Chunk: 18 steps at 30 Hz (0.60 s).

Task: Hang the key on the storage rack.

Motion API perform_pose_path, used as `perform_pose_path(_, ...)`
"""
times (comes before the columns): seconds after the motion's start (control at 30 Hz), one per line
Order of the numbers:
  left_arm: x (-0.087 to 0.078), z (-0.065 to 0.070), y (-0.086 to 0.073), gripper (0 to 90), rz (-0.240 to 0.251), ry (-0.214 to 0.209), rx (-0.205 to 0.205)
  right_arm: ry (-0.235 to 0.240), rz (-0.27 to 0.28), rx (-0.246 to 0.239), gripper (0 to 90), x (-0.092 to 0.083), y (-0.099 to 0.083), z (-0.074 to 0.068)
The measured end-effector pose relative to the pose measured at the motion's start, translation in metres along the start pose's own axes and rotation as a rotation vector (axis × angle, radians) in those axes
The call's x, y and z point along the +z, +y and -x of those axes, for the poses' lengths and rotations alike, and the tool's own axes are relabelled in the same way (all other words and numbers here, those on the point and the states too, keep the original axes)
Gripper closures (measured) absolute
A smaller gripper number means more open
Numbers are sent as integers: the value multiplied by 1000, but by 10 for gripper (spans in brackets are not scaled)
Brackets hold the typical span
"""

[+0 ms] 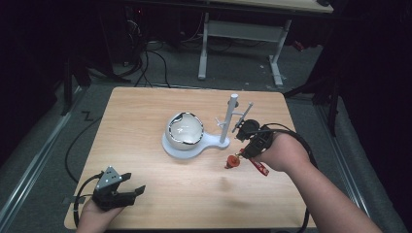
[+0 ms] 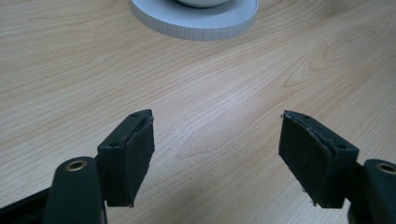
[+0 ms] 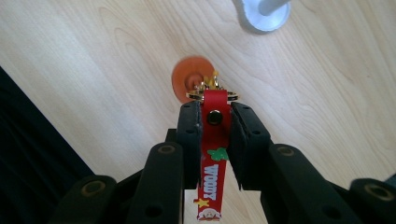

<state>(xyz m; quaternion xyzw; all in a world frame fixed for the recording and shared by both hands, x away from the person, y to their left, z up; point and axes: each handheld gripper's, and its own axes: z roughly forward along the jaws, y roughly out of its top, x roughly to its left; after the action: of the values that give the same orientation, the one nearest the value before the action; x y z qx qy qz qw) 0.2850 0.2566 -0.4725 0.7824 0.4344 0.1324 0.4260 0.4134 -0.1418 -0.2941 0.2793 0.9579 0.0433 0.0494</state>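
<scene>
A red strap keychain (image 3: pixel 215 140) printed "WOODY" is pinched between the pads of my right gripper (image 3: pixel 215 112). Its gold clasp and a round orange charm (image 3: pixel 187 81) hang past the fingertips, above the wood. In the high view the right gripper (image 1: pixel 241 154) is held above the table just right of the white stand's post (image 1: pixel 227 121). The charm (image 1: pixel 232 161) dangles at its left and the strap's tail (image 1: pixel 261 167) sticks out under the hand. My left gripper (image 1: pixel 133 184) rests at the table's front left corner, open, with nothing between its pads (image 2: pixel 135 154).
The white stand has a round base (image 1: pixel 182 148) carrying a white bowl-like dome (image 1: pixel 185 128), and thin hook arms (image 1: pixel 243 116) near the top of the post. The base's rim (image 2: pixel 196 21) lies ahead of the left gripper. Table edges are close to both hands.
</scene>
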Motion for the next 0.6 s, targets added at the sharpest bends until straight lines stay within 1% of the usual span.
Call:
perform_pose_path(0.07, 0, 0, 0, 275, 2, 0, 0, -19, -3, 6, 749, -5, -1, 5)
perform_pose_path(0.1, 0, 0, 0, 276, 2, 0, 0, -23, -2, 16, 749, -7, -2, 7)
perform_pose_path(0.17, 0, 0, 0, 277, 2, 0, -1, -27, 1, 17, 748, -9, -3, 9)
perform_pose_path(0.23, 0, -1, 0, 278, 1, 0, -1, -46, 5, 41, 748, -17, -5, 18)
perform_pose_path(0.27, 0, -1, 0, 278, 2, 0, -2, -46, 5, 41, 748, -17, -5, 18)
perform_pose_path(0.3, 0, -1, 0, 278, 1, 0, 0, -56, 17, 57, 749, -21, -6, 24)
perform_pose_path(0.33, 0, 0, 0, 278, 2, -1, 2, -56, 17, 57, 749, -21, -6, 24)
perform_pose_path(0.43, 0, 0, 0, 279, 0, -1, 5, -80, 39, 78, 749, -29, -5, 35)
perform_pose_path(0.47, -1, 0, 0, 279, 0, -1, 5, -80, 39, 78, 749, -29, -5, 35)
perform_pose_path(0.5, -1, -1, 1, 279, 0, -2, 3, -92, 42, 85, 748, -32, -4, 39)
perform_pose_path(0.6, -1, -1, 0, 279, 1, -3, 0, -98, 47, 97, 748, -35, -2, 43)
